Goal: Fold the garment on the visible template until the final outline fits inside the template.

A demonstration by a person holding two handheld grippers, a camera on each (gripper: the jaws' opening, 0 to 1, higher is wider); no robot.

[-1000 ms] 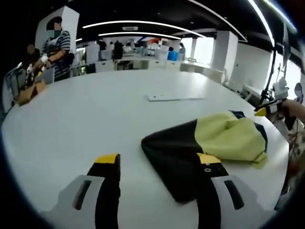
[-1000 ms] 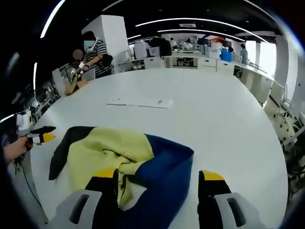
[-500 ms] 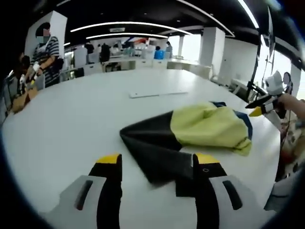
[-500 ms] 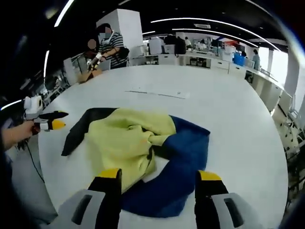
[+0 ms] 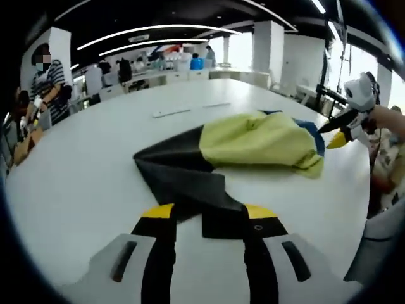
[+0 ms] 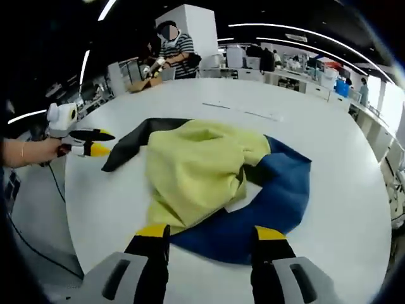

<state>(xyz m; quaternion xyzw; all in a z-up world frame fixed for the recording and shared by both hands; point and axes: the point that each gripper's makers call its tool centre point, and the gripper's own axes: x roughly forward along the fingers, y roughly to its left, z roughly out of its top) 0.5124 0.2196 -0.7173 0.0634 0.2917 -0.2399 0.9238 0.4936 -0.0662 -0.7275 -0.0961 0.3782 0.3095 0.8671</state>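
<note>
The garment [image 6: 209,171] is made of soft, matt cloth, crumpled and creased in its yellow, blue and black parts. The white surface [image 5: 82,171] is seen to be smooth, with a slight shine. The left gripper [image 5: 205,218] and right gripper [image 6: 205,235] look like matt plastic.

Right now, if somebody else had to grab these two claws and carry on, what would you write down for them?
Left claw: open, its tips at the black corner of the garment, nothing gripped.
Right claw: open, at the blue edge of the garment, nothing gripped.
The garment lies bunched in a heap of yellow, black and blue on the white table.
Done: no neat fold visible yet.
Left: spread it out, fold it, fit it to the template; I cannot tell where the template is.
</note>
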